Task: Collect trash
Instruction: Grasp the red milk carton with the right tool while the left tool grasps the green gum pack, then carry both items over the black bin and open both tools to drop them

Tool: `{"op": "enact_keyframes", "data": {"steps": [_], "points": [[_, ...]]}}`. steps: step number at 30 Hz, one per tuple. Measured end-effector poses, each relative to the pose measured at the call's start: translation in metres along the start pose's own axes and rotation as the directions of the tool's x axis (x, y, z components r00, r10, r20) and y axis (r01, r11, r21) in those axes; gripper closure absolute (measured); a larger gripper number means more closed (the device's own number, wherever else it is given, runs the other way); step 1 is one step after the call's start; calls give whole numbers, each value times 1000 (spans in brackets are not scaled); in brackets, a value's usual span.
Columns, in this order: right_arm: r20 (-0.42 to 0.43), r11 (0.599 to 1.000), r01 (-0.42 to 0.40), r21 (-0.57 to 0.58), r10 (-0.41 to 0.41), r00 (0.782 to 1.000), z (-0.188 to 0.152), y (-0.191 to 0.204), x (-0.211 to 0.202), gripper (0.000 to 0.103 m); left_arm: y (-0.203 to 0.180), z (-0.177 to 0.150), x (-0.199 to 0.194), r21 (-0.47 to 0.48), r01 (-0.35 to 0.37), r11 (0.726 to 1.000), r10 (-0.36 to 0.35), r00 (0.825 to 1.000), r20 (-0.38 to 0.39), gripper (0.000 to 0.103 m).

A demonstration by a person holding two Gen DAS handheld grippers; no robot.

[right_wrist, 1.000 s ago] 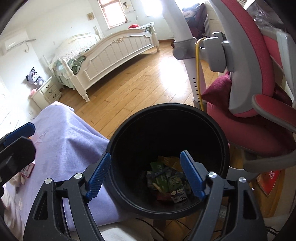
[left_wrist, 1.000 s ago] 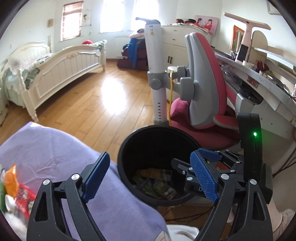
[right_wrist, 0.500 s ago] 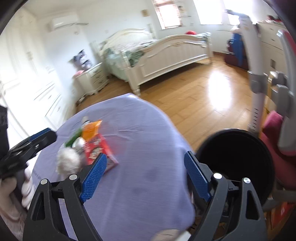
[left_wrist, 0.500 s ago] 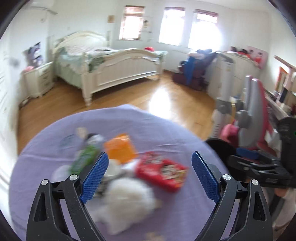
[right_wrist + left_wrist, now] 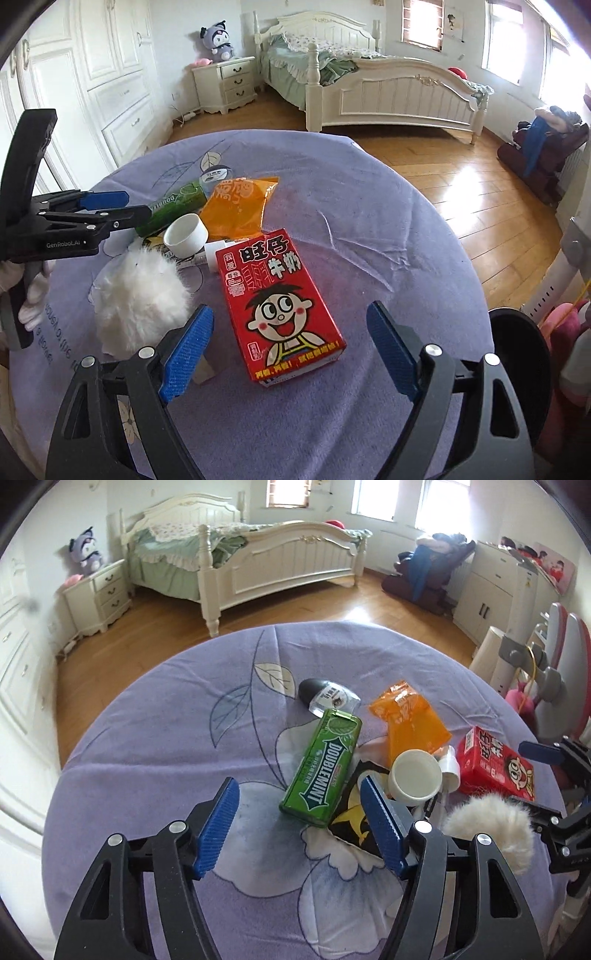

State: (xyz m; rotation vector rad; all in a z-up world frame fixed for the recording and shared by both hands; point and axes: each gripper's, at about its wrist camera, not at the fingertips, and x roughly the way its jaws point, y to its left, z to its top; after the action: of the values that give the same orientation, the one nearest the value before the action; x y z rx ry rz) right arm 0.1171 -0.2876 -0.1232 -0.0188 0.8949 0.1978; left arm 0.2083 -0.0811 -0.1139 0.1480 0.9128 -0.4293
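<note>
The right tool [image 5: 290, 347] hangs spread and empty, with the flat red cardboard milk carton [image 5: 275, 302] lying on the purple-clothed desk [image 5: 369, 229] between its blue pads, long axis running away from it. The left tool [image 5: 300, 825], also spread and empty, sits nearer the green mint tin [image 5: 321, 768]; the black bin [image 5: 517, 339] stands at the right.

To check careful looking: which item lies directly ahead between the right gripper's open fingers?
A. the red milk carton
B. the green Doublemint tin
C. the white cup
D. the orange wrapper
A: in the right wrist view the red milk carton lies centred ahead of the right gripper.
</note>
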Motion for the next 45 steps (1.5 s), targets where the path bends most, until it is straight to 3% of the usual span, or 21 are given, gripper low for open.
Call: {"op": "enact_keyframes", "data": {"steps": [2,4,7,13,17,20,26,32,37,45], "points": [[-23,1000,-6,7,6,1000,1,-2,6,36,-5,2,7,33,-3,999,3,1000,-7,35],[-36,1000,-11,4,12,999,0,-2,9,41,-3,6,18,38,-2,999,2,1000,-24,53],[-30,1000,-14,7,14,999,-2,0,8,43,-2,8,27,9,-11,1000,11,1000,-13,69],[19,993,-78,87,77,997,-6,-7,-5,46,2,8,17,-53,-1,999,2,999,34,71],[104,980,-127,152,112,988,-8,-19,-28,46,-11,8,-20,-79,30,996,-22,995,100,71],[181,971,-139,193,104,978,-11,-28,-52,46,-40,11,-51,-40,84,996,-76,985,156,71],[323,951,-74,302,-29,946,-24,-62,-102,46,-126,19,-92,77,175,982,-188,957,222,71],[368,919,29,393,-186,911,-45,-109,-137,46,-202,24,-90,158,265,951,-295,932,211,71],[338,877,147,458,-325,883,-66,-149,-149,46,-253,24,-66,191,321,928,-354,918,177,71],[215,796,277,538,-447,868,-107,-196,-135,46,-316,25,-8,212,373,904,-399,911,100,71]]}}
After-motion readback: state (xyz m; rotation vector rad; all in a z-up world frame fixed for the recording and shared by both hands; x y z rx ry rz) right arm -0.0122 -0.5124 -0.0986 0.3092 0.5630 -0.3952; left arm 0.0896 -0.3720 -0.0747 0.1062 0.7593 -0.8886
